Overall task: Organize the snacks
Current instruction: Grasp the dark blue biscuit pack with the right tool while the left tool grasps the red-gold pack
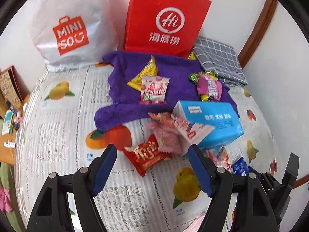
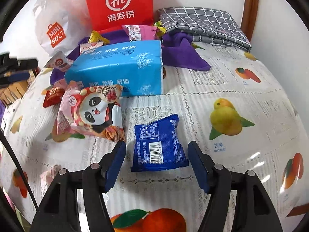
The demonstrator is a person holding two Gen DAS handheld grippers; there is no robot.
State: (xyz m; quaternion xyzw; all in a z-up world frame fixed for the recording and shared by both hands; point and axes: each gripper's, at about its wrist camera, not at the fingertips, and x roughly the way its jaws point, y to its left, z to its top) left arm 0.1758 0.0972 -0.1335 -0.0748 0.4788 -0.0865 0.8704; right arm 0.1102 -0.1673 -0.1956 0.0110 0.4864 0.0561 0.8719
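Though spread wide, right tongs (image 2: 156, 164) astride blue packet (image 2: 159, 145)

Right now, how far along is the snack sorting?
Nothing looks sorted yet. Packets lie scattered: red packet on the tablecloth, strawberry packet on the purple towel, panda packet beside the blue tissue pack. In hand: nothing; the right tool is open around the blue packet, the left tool open near the red packet. All sorting remains.
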